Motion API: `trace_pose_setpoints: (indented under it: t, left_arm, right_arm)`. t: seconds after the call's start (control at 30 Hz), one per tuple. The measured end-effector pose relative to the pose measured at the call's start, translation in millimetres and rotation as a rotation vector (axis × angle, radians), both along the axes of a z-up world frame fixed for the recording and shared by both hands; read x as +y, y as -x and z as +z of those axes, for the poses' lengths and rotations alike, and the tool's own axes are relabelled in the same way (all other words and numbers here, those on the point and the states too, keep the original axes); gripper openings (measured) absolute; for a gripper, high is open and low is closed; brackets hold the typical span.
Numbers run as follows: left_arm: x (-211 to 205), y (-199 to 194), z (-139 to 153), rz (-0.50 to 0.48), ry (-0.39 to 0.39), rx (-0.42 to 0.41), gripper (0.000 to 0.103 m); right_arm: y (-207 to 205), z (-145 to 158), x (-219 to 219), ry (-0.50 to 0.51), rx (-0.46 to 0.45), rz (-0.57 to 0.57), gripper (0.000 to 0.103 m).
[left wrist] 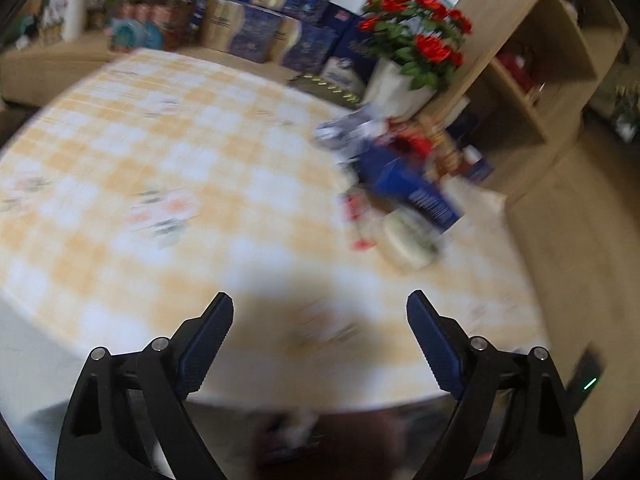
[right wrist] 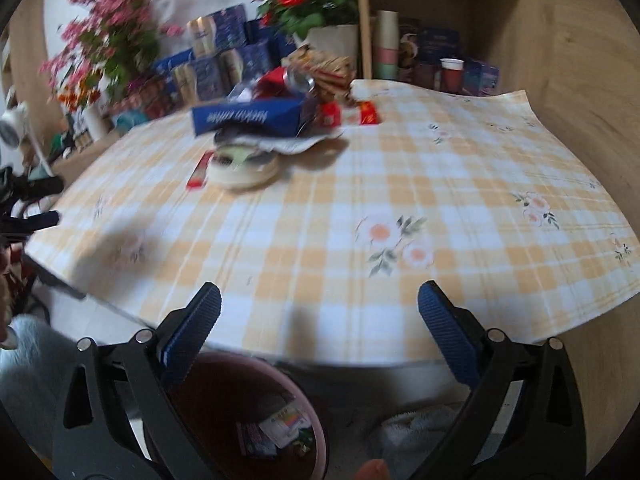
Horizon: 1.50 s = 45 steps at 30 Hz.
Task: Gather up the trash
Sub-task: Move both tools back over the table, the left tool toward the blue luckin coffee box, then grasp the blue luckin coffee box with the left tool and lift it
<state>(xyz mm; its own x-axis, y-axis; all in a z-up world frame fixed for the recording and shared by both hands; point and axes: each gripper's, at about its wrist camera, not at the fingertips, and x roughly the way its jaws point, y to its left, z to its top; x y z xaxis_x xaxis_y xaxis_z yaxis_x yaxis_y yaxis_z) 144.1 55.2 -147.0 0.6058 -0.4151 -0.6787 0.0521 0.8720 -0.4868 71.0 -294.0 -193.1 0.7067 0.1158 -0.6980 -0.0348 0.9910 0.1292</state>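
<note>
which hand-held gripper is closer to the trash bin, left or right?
Right. The right hand-held gripper, open and empty, hangs above the bin at the table's near edge. The left hand-held gripper, also open, is over the tablecloth; the bin shows only as a dark blur beneath it.

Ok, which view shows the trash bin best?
The right wrist view. The trash bin sits below the table edge between the open right gripper fingers, its rim and the wrappers inside visible. The left wrist view gives only a dark blur there, beneath the open left gripper.
</note>
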Motion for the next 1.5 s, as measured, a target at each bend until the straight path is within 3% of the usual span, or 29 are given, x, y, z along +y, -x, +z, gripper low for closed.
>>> trace_pose_setpoints:
  t: [0.13, 0.33, 0.47, 0.8, 0.9, 0.93, 0.97, 1.07, 1.2, 1.4, 1.5]
  left_arm:
    - [-41, -55, -1, -0.008, 0.256, 0.073, 0.085]
    - [-82, -113, -25, 0.077, 0.478, 0.174, 0.079]
    - [-86, -132, -38, 0.144, 0.568, 0.208, 0.077]
    - [-85, -157, -63, 0.256, 0.677, 0.231, 0.061]
    - [-91, -163, -64, 0.242, 0.665, 0.225, 0.057]
    - [-93, -165, -67, 0.239, 0.661, 0.231, 0.051]
    - [-93, -166, -70, 0.237, 0.662, 0.24, 0.034]
    - [-95, -169, -70, 0.191, 0.65, 0.239, 0.027]
    - [-97, -162, -40, 0.077, 0.569, 0.151, 0.022]
    - [-85, -123, 39, -0.064, 0.332, -0.109, 0.02]
    - [-72, -104, 62, -0.087, 0.229, -0.19, 0.02]
  right_arm:
    - [-17, 10, -15, -0.027, -0.031, -0.053, 0.097]
    - [-32, 14, -31, -0.053, -0.038, -0.073, 0.097]
    - [-36, 14, -43, -0.065, -0.038, -0.079, 0.097]
    - [-44, 3, -54, -0.054, -0.021, -0.087, 0.097]
    - [-44, 1, -54, -0.051, -0.024, -0.077, 0.097]
    - [-44, 1, -54, -0.049, -0.024, -0.075, 0.097]
    - [-45, 1, -53, -0.047, -0.023, -0.073, 0.097]
    - [-45, 1, -51, -0.033, -0.017, -0.059, 0.097]
    - [-45, 6, -51, -0.008, -0.035, -0.04, 0.097]
    - [-48, 15, -55, 0.012, -0.062, -0.041, 0.097]
    - [-51, 22, -55, 0.029, -0.08, -0.039, 0.097]
